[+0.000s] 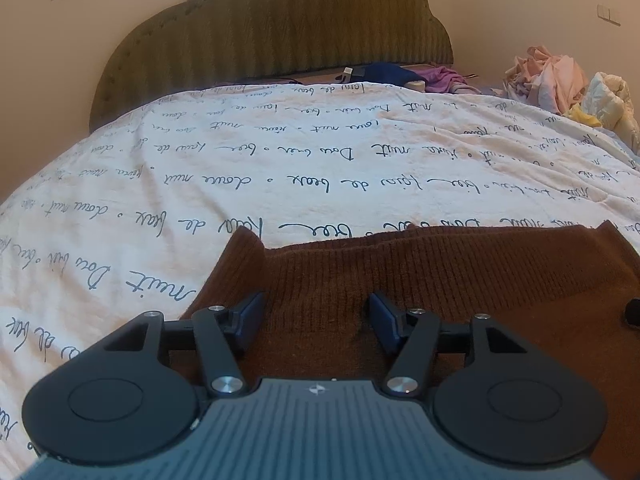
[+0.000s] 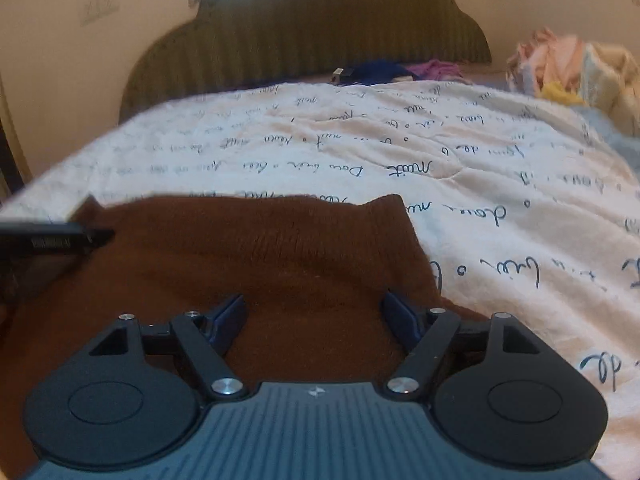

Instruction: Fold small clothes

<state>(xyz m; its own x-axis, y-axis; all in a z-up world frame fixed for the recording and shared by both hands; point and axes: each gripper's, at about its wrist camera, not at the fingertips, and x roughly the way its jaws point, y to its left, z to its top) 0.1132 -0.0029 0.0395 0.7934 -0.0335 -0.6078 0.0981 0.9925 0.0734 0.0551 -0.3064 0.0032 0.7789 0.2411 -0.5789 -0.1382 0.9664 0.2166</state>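
A brown ribbed knit garment [image 1: 440, 280] lies flat on the bed's quilt, its far edge straight and a corner sticking up at each end. My left gripper [image 1: 316, 308] hovers over its left part, open, with only knit fabric below the blue pads and nothing between them. In the right wrist view the same garment [image 2: 240, 248] fills the lower left. My right gripper [image 2: 314, 304] is open wide over the garment's right part, near its right edge. A black finger [image 2: 92, 236] of the left gripper pokes in from the left edge.
The cream quilt [image 1: 280, 168] with dark handwriting print covers the bed up to a brown scalloped headboard [image 1: 280, 28]. A heap of pink and pale clothes [image 1: 560, 84] sits at the far right. Dark blue and purple items [image 1: 400, 74] lie by the headboard.
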